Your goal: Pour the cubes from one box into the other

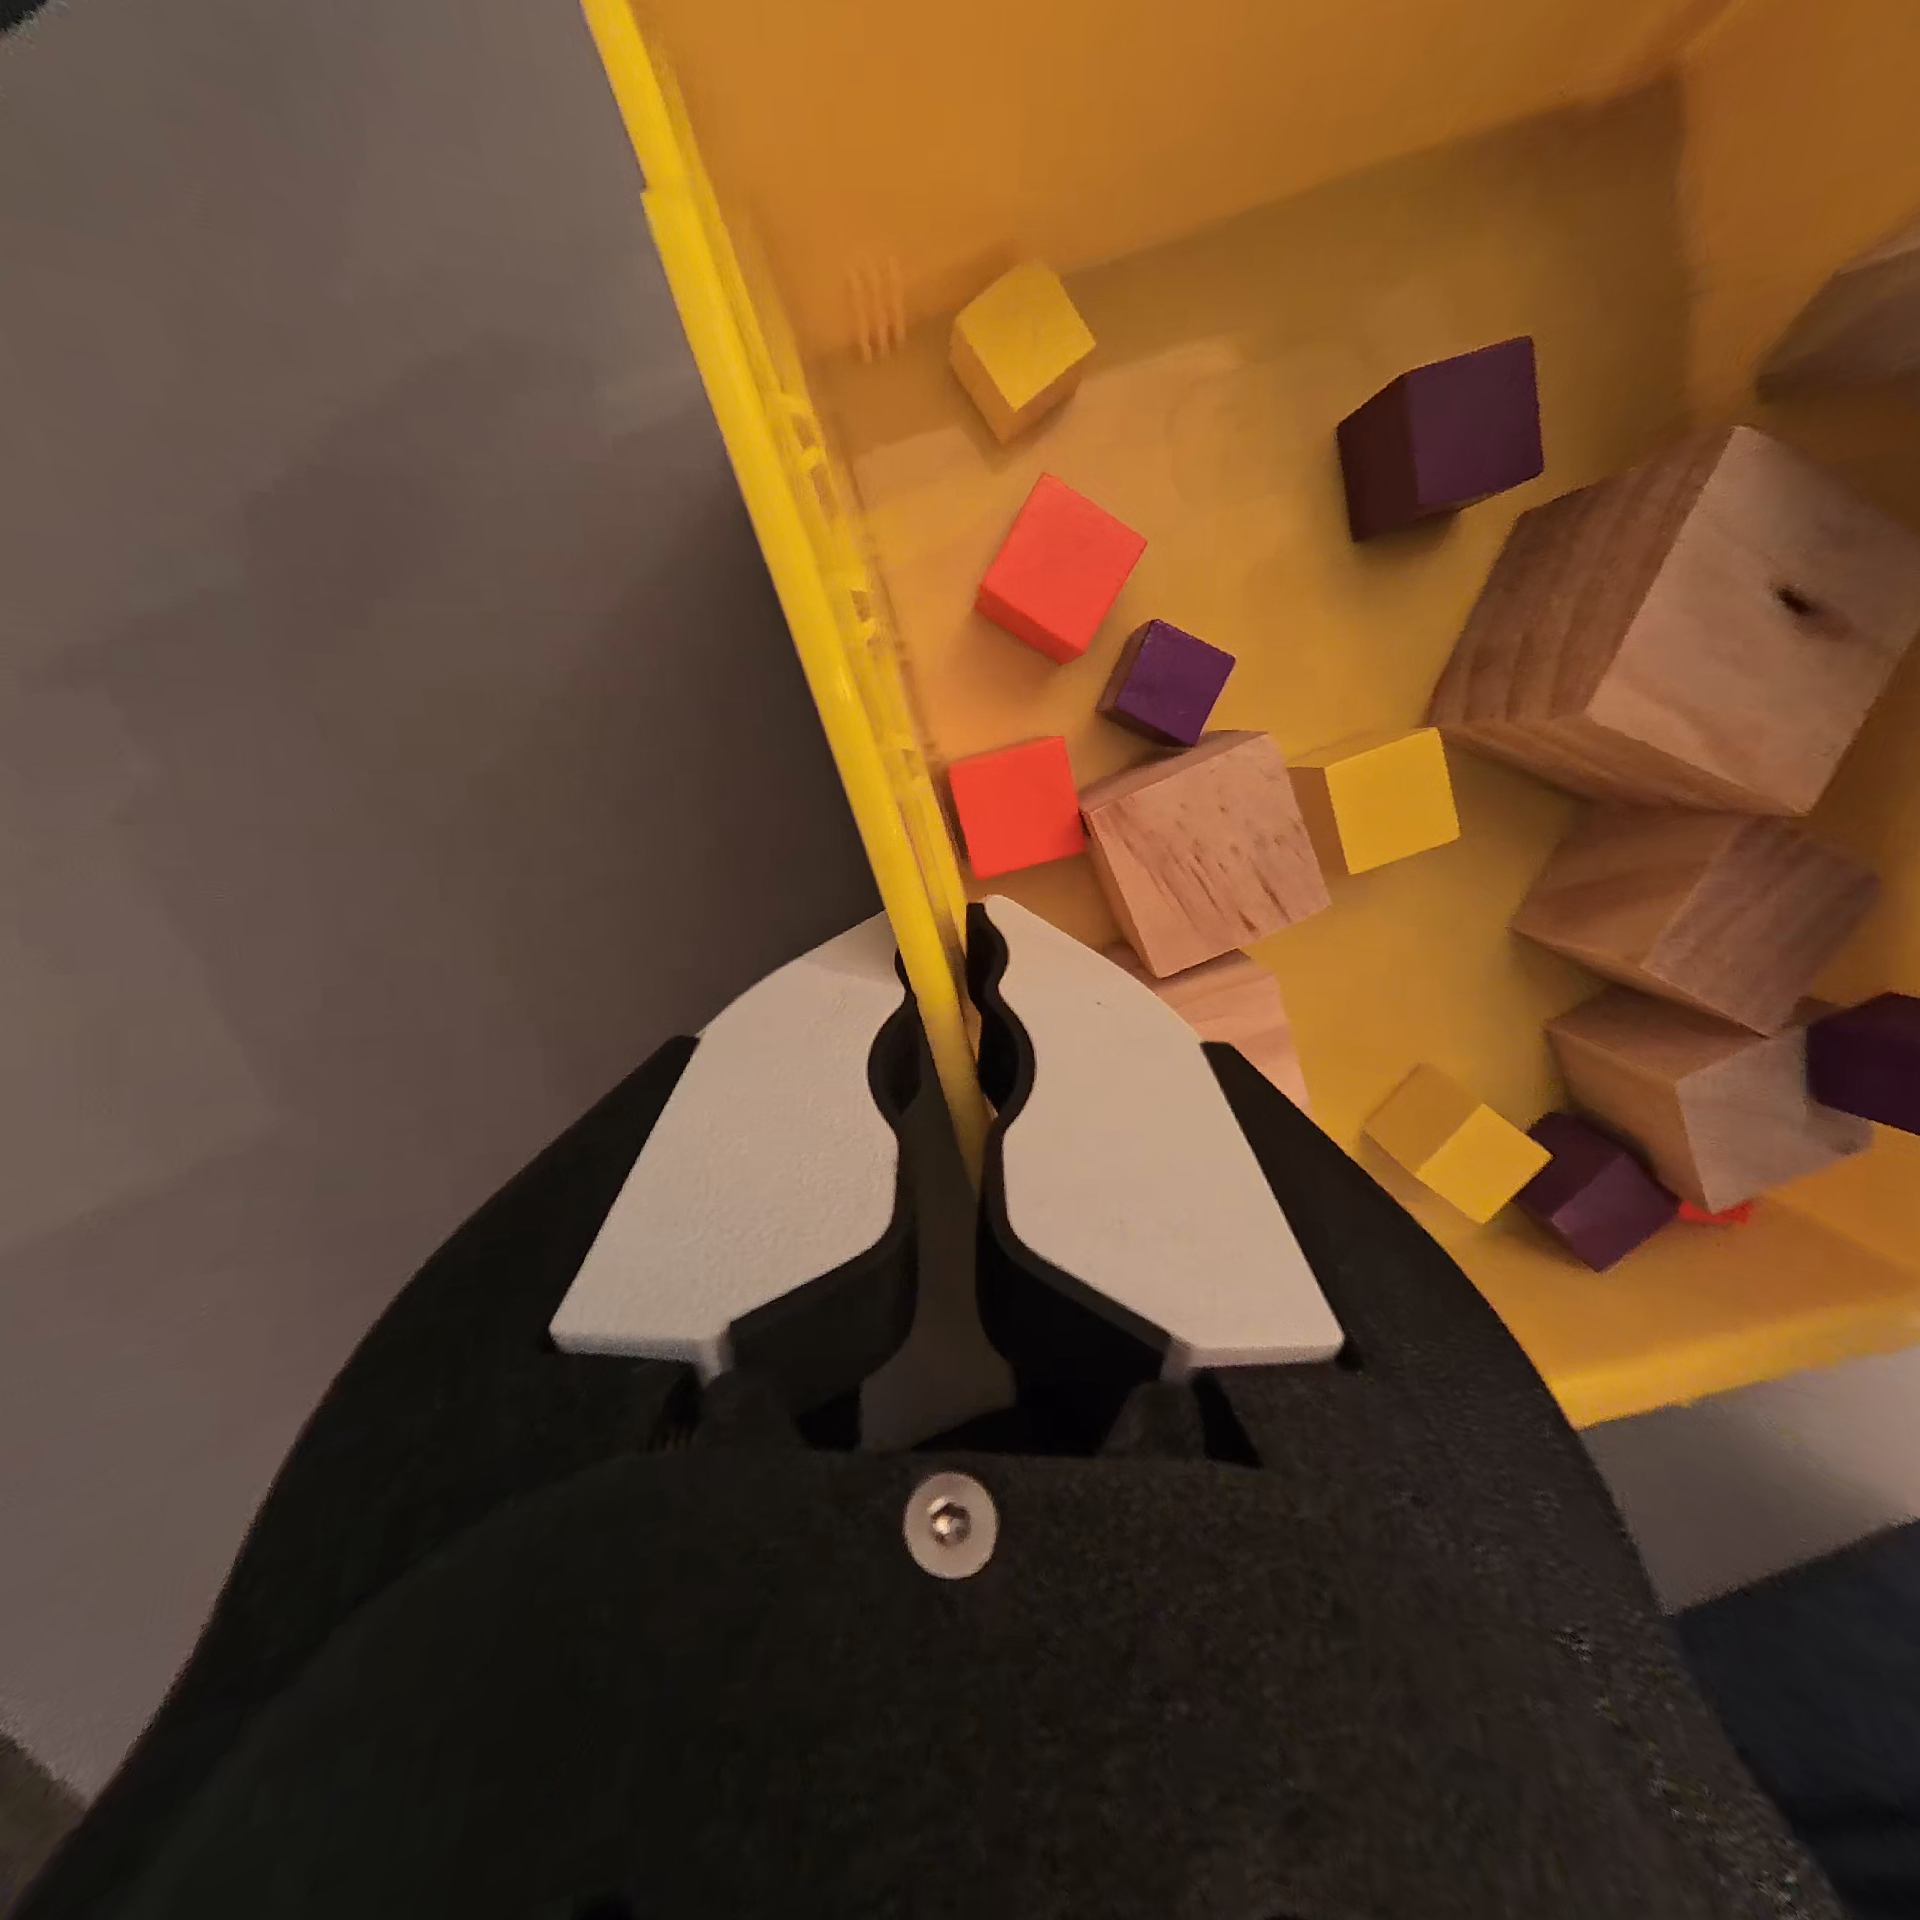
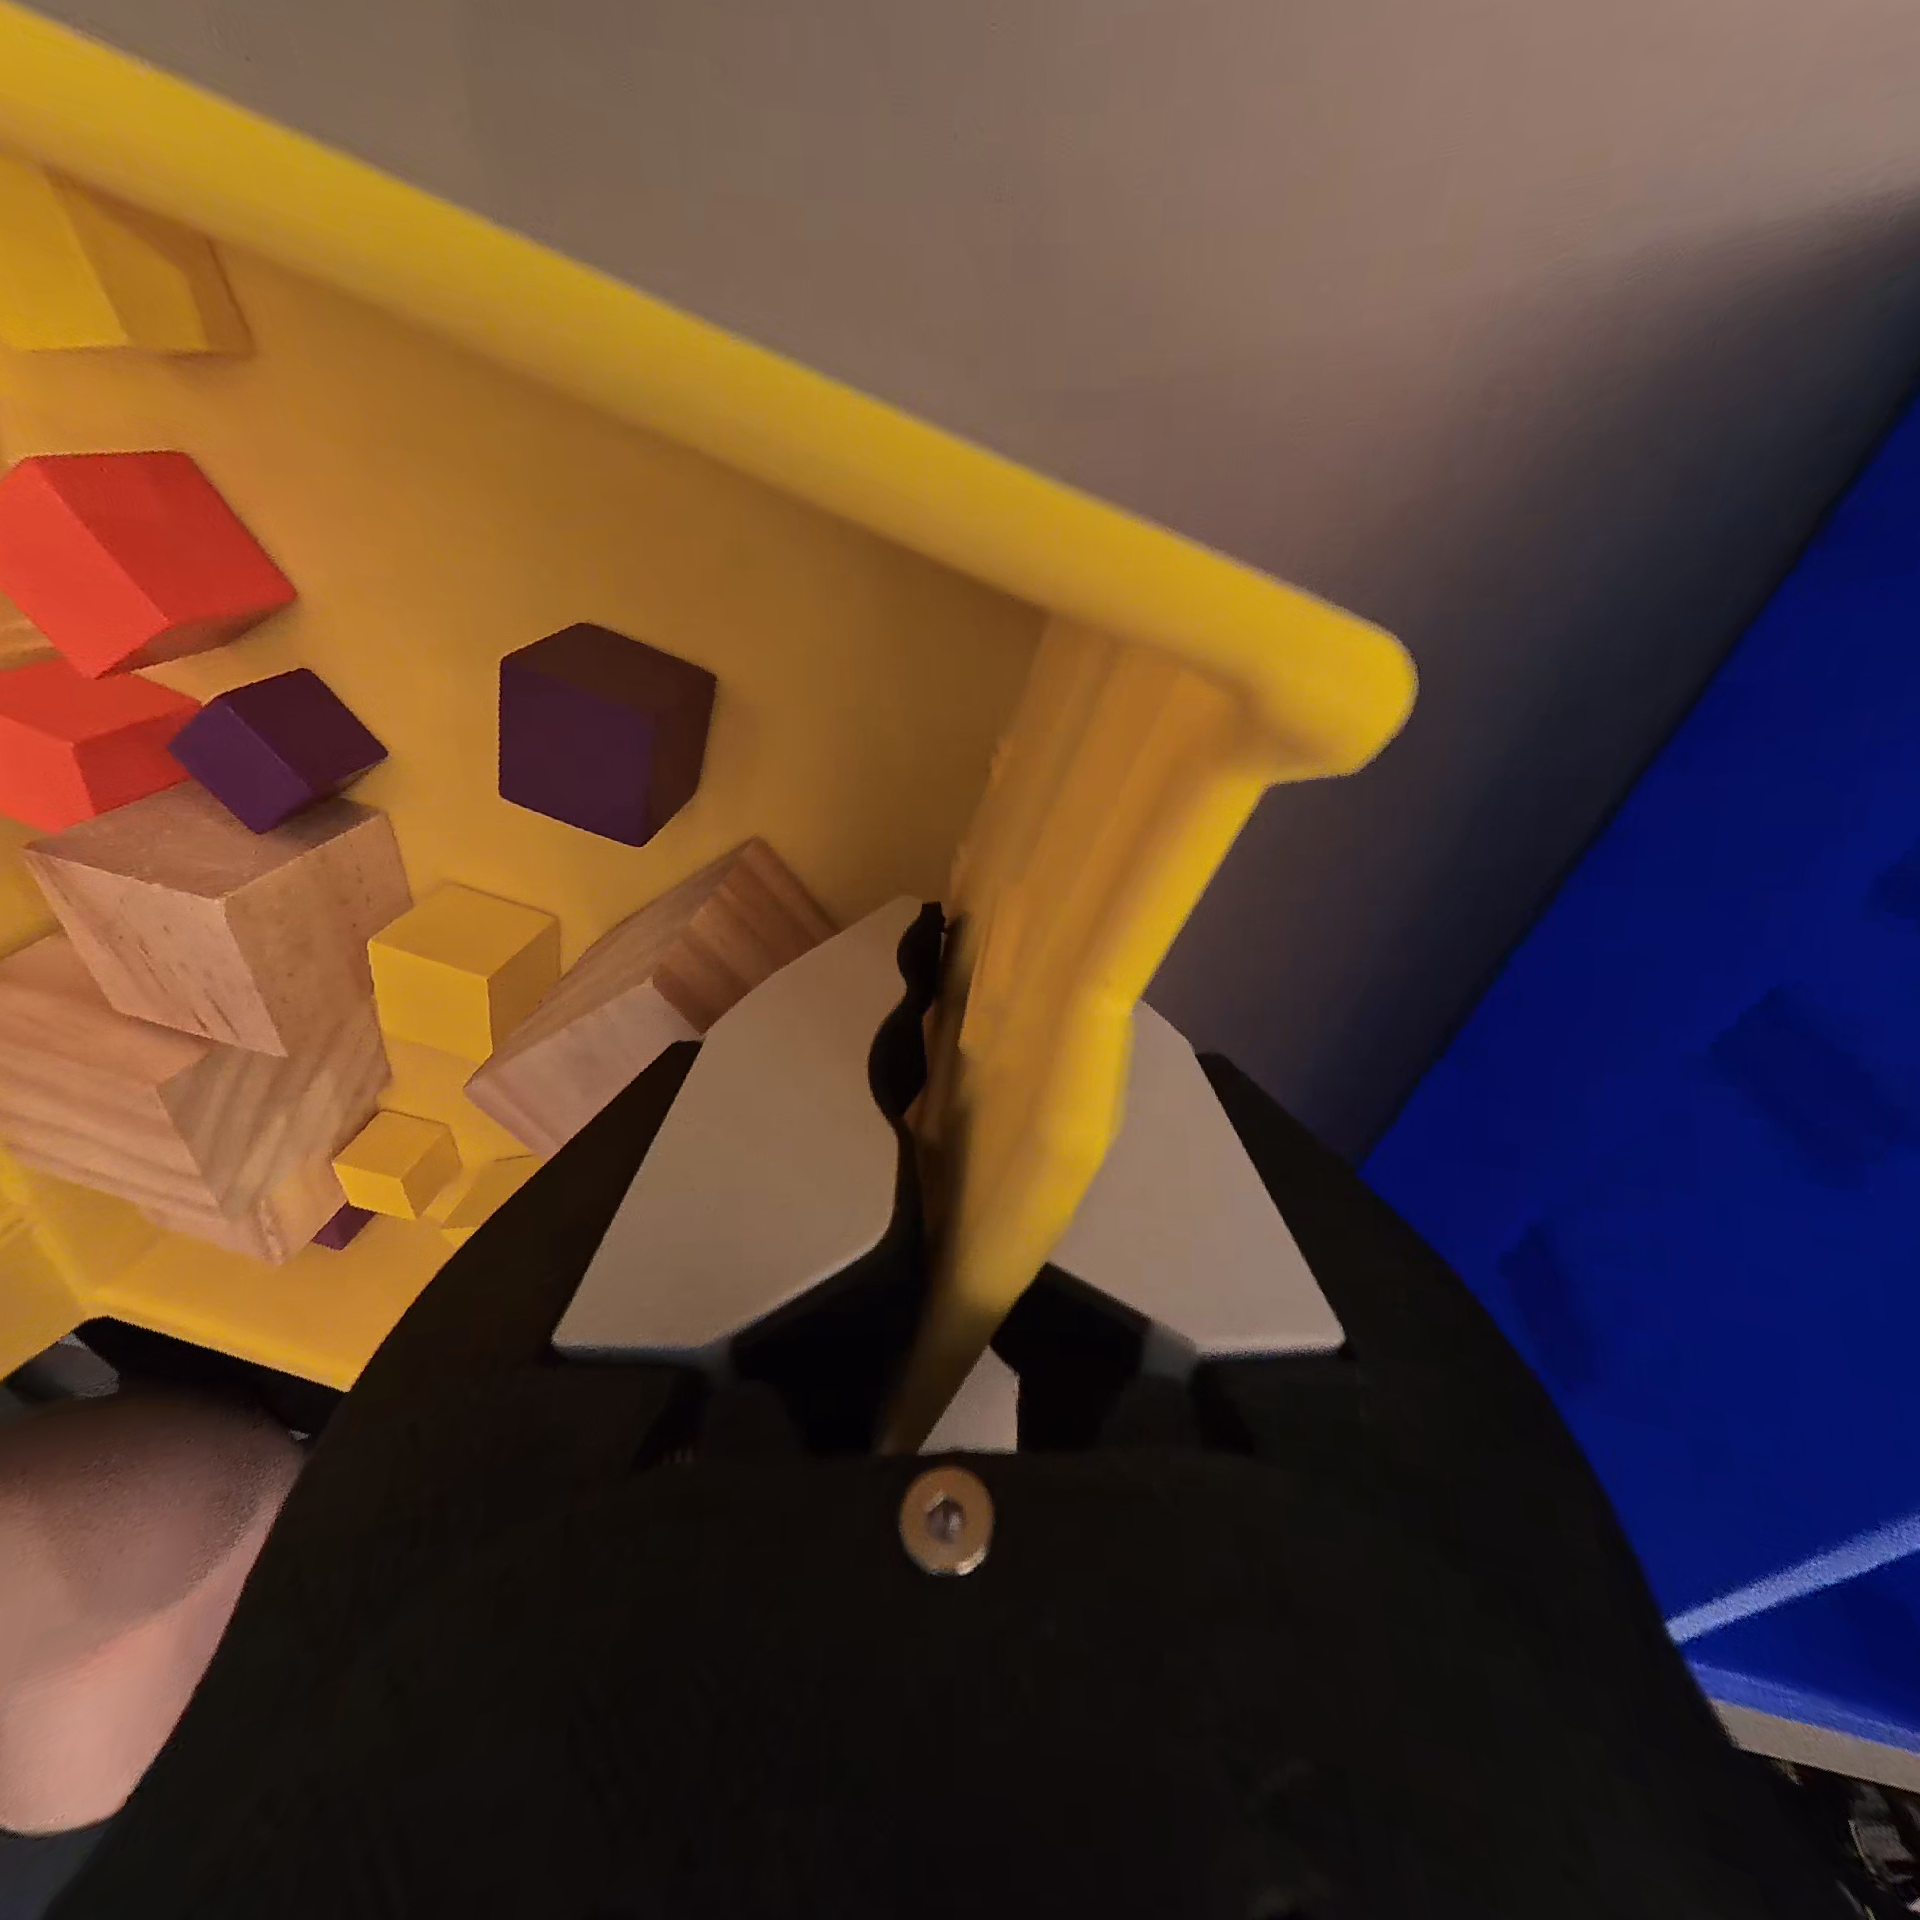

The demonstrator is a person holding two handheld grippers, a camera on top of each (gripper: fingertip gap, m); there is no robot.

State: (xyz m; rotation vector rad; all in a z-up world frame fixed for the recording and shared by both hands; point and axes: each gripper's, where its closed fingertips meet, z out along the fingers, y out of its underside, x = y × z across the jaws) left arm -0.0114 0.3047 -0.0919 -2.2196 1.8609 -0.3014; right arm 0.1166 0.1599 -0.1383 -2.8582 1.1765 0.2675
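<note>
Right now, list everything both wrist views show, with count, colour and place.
yellow box: one, yellow, tilted, held by two opposite walls
blue box: one, blue, right of the yellow box in the right wrist view
wooden cubes: at least five, plain wood, inside the yellow box
small cubes: about ten, orange, purple and yellow, scattered inside the yellow box
hand: one, lower left of the right wrist view
left gripper: shut on the box's wall
right gripper: shut on the opposite wall
</note>
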